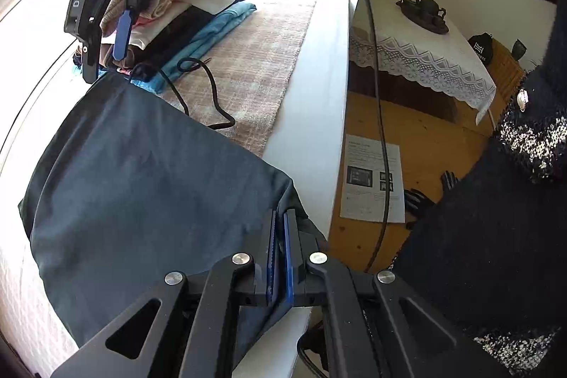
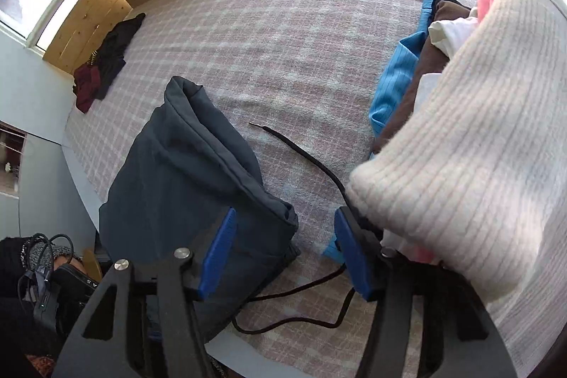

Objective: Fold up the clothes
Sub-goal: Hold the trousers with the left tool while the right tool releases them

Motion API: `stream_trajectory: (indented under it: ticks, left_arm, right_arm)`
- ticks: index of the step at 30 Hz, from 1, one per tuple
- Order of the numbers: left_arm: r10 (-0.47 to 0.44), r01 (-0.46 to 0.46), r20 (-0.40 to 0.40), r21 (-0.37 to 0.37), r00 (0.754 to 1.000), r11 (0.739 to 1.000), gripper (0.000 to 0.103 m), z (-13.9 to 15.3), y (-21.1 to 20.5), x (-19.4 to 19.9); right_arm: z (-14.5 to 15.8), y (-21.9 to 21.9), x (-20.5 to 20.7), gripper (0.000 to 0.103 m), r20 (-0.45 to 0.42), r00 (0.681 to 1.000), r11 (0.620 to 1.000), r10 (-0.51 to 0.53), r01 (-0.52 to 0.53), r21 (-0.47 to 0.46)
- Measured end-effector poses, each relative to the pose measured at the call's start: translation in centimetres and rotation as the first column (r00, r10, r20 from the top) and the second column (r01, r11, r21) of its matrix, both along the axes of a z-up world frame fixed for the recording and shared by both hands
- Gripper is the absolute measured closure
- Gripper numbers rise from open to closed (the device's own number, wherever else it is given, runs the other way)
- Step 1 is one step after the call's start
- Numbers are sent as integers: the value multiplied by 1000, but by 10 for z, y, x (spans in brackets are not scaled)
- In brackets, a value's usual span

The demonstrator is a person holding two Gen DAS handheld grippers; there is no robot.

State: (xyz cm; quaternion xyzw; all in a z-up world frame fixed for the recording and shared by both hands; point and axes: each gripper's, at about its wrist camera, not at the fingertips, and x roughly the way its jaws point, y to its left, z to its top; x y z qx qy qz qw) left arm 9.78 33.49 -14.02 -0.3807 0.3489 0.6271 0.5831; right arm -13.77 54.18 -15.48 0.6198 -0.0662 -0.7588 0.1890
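Observation:
A dark slate-blue garment point(image 1: 141, 183) lies bunched on the plaid blanket point(image 1: 255, 59), partly draped toward the bed's edge. My left gripper point(image 1: 280, 218) is shut on the garment's near corner, with cloth pinched between its blue pads. In the right wrist view the same garment point(image 2: 184, 183) stands in folds on the left. My right gripper point(image 2: 285, 254) is open above the blanket; its left finger point(image 2: 218, 257) overlaps the garment's hem and nothing sits between the fingers. From the left wrist view the right gripper point(image 1: 106, 55) hangs at the garment's far end, held by a hand.
A pile of clothes point(image 1: 184, 9) with a cream ribbed sweater point(image 2: 460, 147) and a blue garment point(image 2: 400, 77) crowds the right gripper's right side. A black cord point(image 2: 301, 151) snakes over the blanket. Dark clothes point(image 2: 106, 59) lie far off. A lace-covered side table point(image 1: 425, 59) and a paper point(image 1: 372, 183) lie past the bed.

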Motion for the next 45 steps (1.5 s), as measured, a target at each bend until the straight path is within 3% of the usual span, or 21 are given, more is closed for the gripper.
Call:
stream_trajectory:
  ticks: [3, 6, 7, 8, 11, 16, 19, 21, 22, 23, 24, 27, 31, 33, 34, 35, 37, 38, 42, 45]
  left_arm:
    - [-16, 16, 0, -2, 1000, 1000, 99, 0, 2, 1]
    - [-37, 37, -5, 1, 999, 999, 99, 0, 3, 4]
    - [-40, 40, -3, 3, 999, 999, 99, 0, 4, 4]
    - [-42, 42, -1, 5, 999, 999, 99, 0, 4, 4]
    - [-57, 57, 4, 0, 998, 998, 99, -1, 4, 5]
    - [-103, 104, 36, -27, 994, 994, 100, -10, 4, 16]
    - [-107, 109, 43, -50, 993, 993, 100, -17, 4, 21]
    - [-81, 82, 59, -8, 995, 997, 98, -4, -3, 17]
    - [-50, 49, 29, 19, 998, 999, 96, 5, -4, 13]
    - [-18, 18, 1, 47, 1000, 999, 97, 15, -6, 10]
    - [-6, 8, -24, 70, 1000, 997, 93, 23, -5, 7]
    - [-7, 12, -68, 70, 998, 998, 65, 27, 5, 1]
    - [-68, 65, -109, -26, 992, 998, 65, 4, 22, 8]
    - [-84, 77, -123, -59, 989, 995, 71, -7, 29, 10]
    - [-82, 73, -131, -68, 988, 995, 89, -11, 32, 10]
    - [-83, 73, -151, -71, 985, 995, 100, -14, 34, 9]
    - [-88, 78, -169, -68, 982, 995, 101, -15, 33, 10]
    - [-88, 81, -156, -54, 984, 995, 101, -11, 30, 10]
    - [-99, 99, -118, -4, 988, 995, 102, 8, 19, 12]
    - [-114, 112, -103, -31, 988, 993, 102, 5, 14, 12]
  right_arm:
    - [-8, 5, 0, 46, 46, 999, 1000, -27, 28, -15]
    - [-19, 4, -3, 48, 97, 995, 996, -23, 31, -89]
    - [-22, 1, -5, 62, 98, 995, 995, -14, 24, -94]
    - [-25, -2, -6, 86, 101, 995, 996, -5, 13, -86]
    - [-32, -8, -10, 98, 100, 995, 995, 2, 8, -100]
    - [-5, -11, -12, 99, -20, 1000, 990, -14, 11, -140]
    - [-19, -8, -14, 95, 38, 998, 999, -41, 42, -22]
    - [-18, -2, -8, 88, 46, 997, 997, -62, 64, -47]
    - [-18, 2, -6, 79, 50, 996, 995, -68, 71, -69]
    - [-18, 5, -5, 77, 54, 996, 993, -73, 78, -86]
    - [-18, 6, -6, 77, 55, 996, 993, -76, 80, -84]
    - [-17, 5, -9, 77, 59, 995, 993, -82, 87, -77]
    - [-23, -5, -12, 77, 68, 996, 997, -62, 66, -52]
    - [-26, -9, -12, 77, 67, 997, 998, -48, 51, -39]
    - [-27, -11, -12, 77, 64, 997, 999, -39, 42, -34]
    - [-29, -13, -12, 77, 61, 998, 999, -31, 32, -28]
    - [-31, -18, -11, 84, 53, 999, 1000, -11, 12, -23]
    - [-31, -19, -11, 100, 50, 999, 1000, -1, 2, -25]
    - [-21, -16, -14, 100, 10, 1000, 998, -16, 16, -57]
    - [-25, -14, -20, 100, 22, 999, 998, -27, 28, -60]
